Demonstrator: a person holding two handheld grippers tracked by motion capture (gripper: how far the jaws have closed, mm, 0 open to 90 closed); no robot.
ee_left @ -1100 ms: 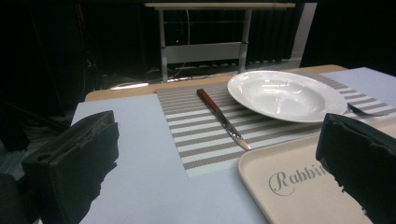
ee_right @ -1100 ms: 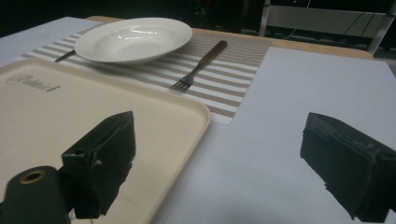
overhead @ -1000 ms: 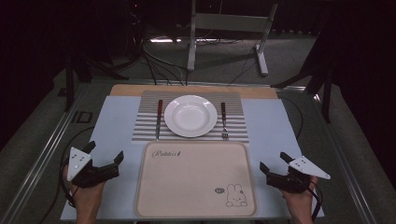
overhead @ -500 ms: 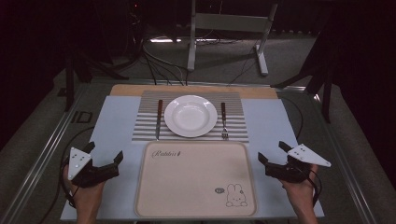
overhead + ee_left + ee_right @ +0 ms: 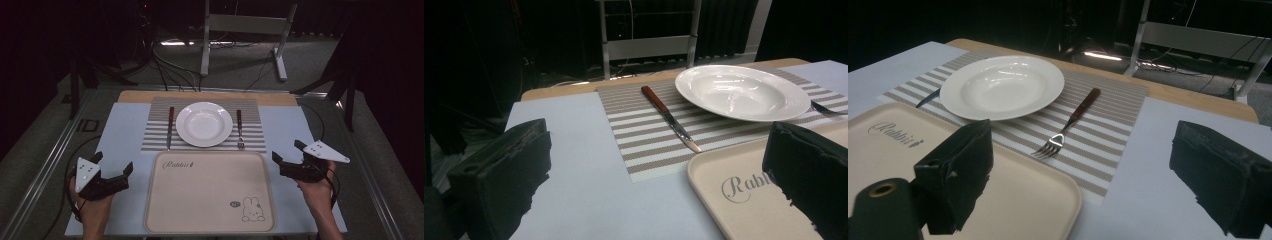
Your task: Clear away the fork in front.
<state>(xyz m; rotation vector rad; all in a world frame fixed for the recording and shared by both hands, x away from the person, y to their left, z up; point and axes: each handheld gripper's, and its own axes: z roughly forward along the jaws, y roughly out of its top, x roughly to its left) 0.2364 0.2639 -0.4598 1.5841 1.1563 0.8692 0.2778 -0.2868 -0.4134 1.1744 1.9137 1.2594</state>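
Note:
A white plate (image 5: 204, 123) sits mid-way on a striped placemat (image 5: 155, 137), with a knife (image 5: 170, 127) to its left and a fork (image 5: 239, 130) to its right. A beige tray (image 5: 210, 192) with a rabbit print lies in front of the mat. My left gripper (image 5: 114, 162) hovers open, left of the tray, holding nothing. Right of the tray, my right gripper (image 5: 286, 150) is also open and empty. The left gripper view has the knife (image 5: 670, 119) and plate (image 5: 742, 91) ahead between the jaws. Ahead in the right gripper view are the fork (image 5: 1068, 122) and plate (image 5: 1002, 86).
A pale blue sheet (image 5: 125, 125) covers the table under the mat and tray. Beyond the table's wooden far edge (image 5: 145, 96) stand a metal frame (image 5: 240, 30) and floor cables. Each gripper trails a black cable near the table's side rails.
My right gripper has moved forward, away from the person, alongside the tray's right edge. The left gripper has hardly shifted. Both stay open.

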